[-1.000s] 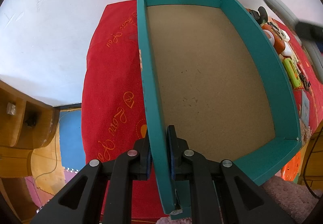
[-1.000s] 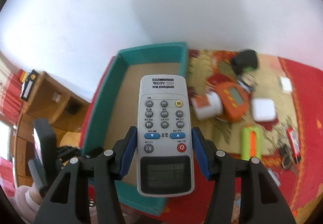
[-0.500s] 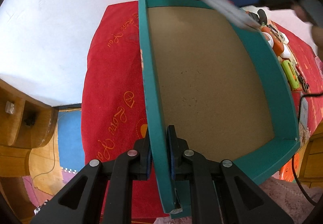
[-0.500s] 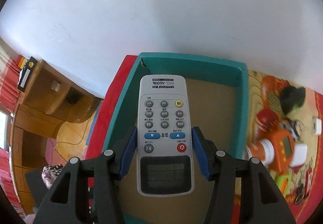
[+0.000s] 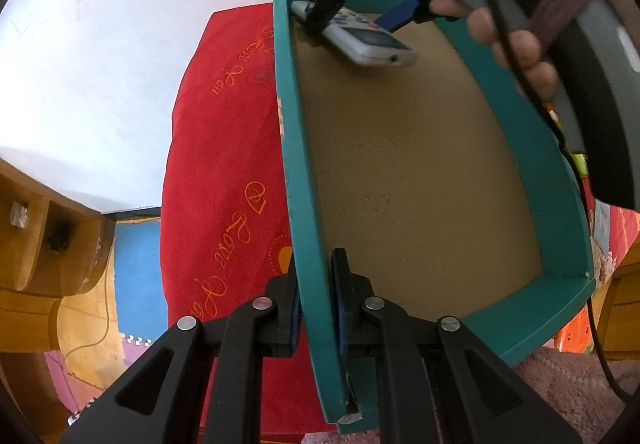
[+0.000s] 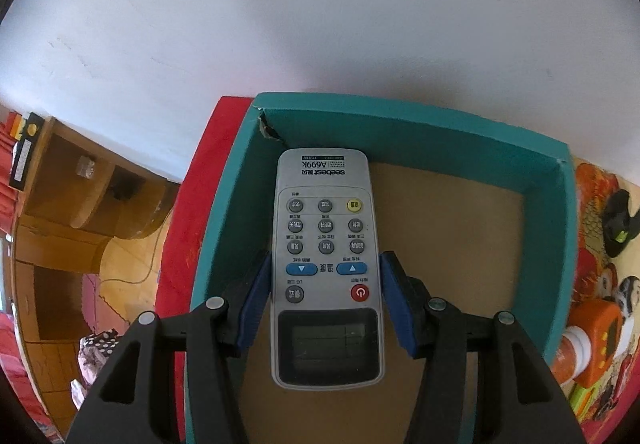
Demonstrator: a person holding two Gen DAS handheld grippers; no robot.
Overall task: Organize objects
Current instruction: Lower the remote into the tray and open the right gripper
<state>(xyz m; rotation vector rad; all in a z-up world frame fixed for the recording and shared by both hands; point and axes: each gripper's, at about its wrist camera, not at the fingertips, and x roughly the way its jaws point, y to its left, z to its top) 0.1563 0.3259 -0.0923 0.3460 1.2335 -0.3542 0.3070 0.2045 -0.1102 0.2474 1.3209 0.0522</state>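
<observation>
A: What sort of place?

B: A home, probably a bedroom. A red cloth (image 5: 224, 148) embroidered with hearts and "Love You" covers the surface by a white wall (image 6: 280, 24).

A: Anything else?

B: Wooden shelves (image 6: 68, 204), foam floor mats (image 5: 132, 264), and small household clutter (image 6: 592, 340) beside a teal box (image 6: 420, 132).

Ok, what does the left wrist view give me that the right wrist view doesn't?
Left wrist only: the left gripper clamped on the box's side wall, and the person's hand holding the right gripper over the far corner.

Right wrist only: the remote's buttons and screen face-on, the blue pads against its sides, and the orange gadget on the cloth outside the box.

Both: the teal box with its bare brown floor, the remote, the red cloth.
</observation>
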